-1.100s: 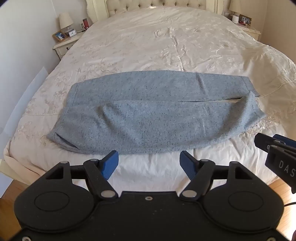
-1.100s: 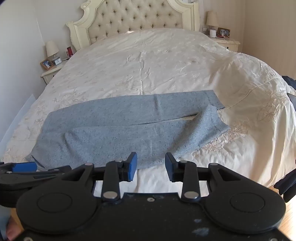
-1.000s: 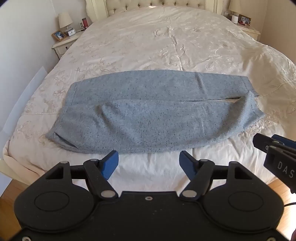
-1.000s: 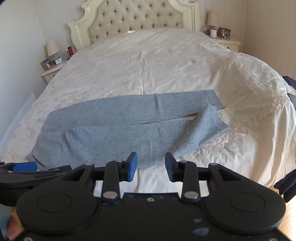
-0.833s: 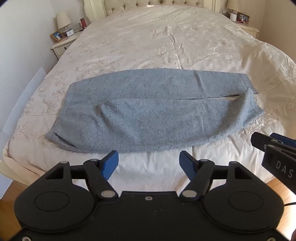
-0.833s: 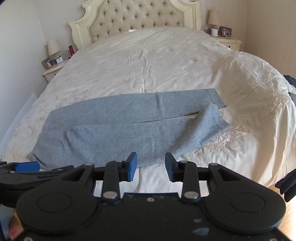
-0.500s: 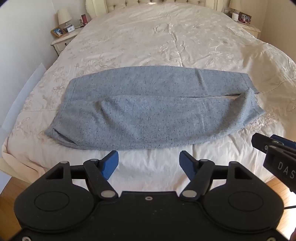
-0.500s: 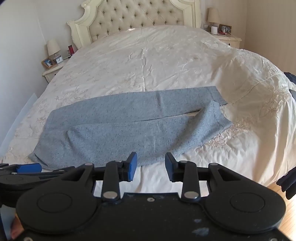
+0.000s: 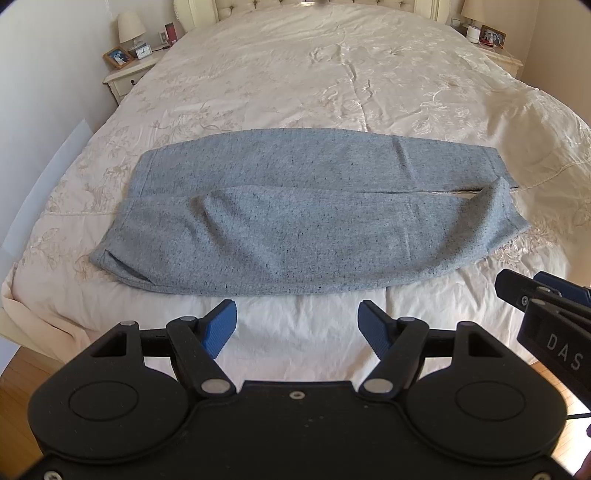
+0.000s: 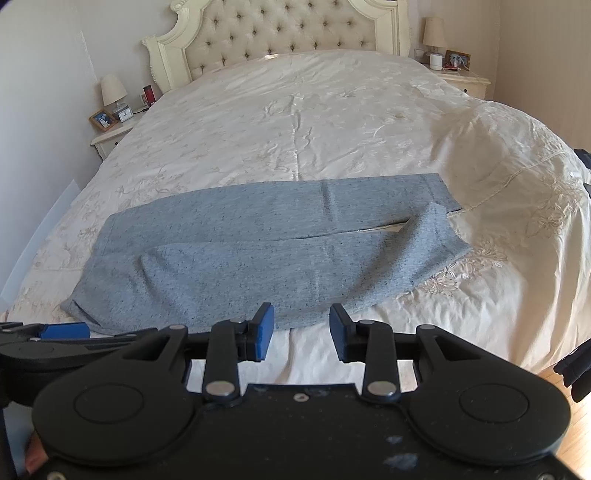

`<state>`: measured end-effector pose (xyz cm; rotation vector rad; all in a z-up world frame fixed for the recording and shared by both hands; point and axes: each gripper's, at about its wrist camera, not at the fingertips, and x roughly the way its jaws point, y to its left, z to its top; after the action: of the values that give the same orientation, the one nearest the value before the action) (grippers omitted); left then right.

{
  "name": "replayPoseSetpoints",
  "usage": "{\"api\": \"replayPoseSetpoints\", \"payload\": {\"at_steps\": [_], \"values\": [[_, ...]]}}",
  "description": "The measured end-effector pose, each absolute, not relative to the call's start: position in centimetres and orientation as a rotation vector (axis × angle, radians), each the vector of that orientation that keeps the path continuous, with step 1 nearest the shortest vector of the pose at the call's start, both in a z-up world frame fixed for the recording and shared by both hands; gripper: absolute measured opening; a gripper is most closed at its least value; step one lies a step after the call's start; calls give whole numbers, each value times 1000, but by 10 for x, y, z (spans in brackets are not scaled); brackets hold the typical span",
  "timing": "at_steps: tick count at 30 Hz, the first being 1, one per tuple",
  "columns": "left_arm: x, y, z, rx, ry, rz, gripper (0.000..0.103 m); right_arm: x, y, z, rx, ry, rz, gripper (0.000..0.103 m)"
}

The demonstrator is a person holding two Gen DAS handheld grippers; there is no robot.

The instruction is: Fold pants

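A wide bed (image 9: 332,66) with a cream embroidered cover fills both views, and its tufted headboard (image 10: 280,33) stands at the far end. The grey pants (image 9: 303,221) lie flat across the near part of the bed, waist to the left and leg ends to the right, with the two legs side by side and a narrow gap between them near the cuffs.

The left gripper (image 9: 297,325) hangs above the near edge of the cover, its blue pads wide apart and holding nothing. The right gripper (image 10: 301,332) is also spread, with nothing between its pads. On its side, in the left view, the letters "DAS" can be read.

Compared with a second ago, the pants lie the same and both grippers have kept their place.
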<state>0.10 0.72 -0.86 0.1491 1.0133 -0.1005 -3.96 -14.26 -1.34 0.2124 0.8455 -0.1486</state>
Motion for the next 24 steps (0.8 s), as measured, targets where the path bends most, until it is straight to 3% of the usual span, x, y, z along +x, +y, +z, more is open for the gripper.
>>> {"api": "replayPoseSetpoints", "payload": {"at_steps": [24], "values": [[46,25,-25,137,1126,-77,74,3,-138,-29,230,942,-142,36]]}}
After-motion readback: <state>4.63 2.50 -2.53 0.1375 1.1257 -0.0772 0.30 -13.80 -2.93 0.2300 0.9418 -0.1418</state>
